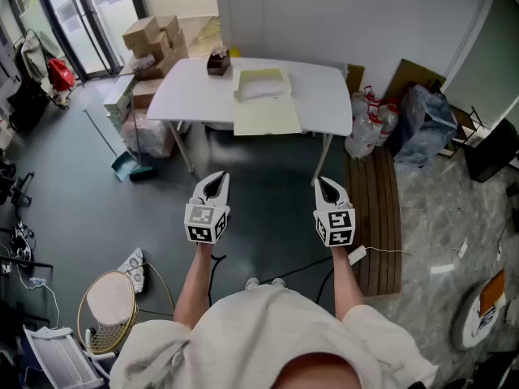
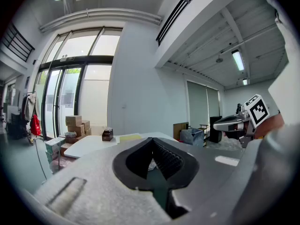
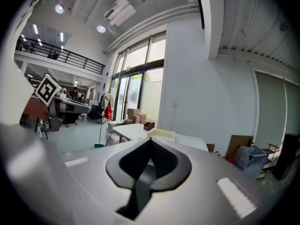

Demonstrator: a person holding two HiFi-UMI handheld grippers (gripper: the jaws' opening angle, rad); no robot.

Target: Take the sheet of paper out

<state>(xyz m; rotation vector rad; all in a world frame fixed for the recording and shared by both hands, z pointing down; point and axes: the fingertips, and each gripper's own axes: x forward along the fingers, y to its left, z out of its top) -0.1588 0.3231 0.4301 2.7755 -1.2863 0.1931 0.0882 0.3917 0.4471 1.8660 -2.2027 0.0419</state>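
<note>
Both left gripper [image 1: 216, 178] and right gripper [image 1: 326, 183]: fingers together, empty. Sheet of paper [image 1: 266, 117] looks light, floppy; probably grab the edge overhanging the desk [image 1: 324, 96].

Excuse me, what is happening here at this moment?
A person stands back from the white table with a gripper in each hand. The left gripper and the right gripper are both shut and empty, held out over the floor. On the table lie a pale yellow sheet, what looks like a paper tray and a small dark box. Nothing is touched yet.
</note>
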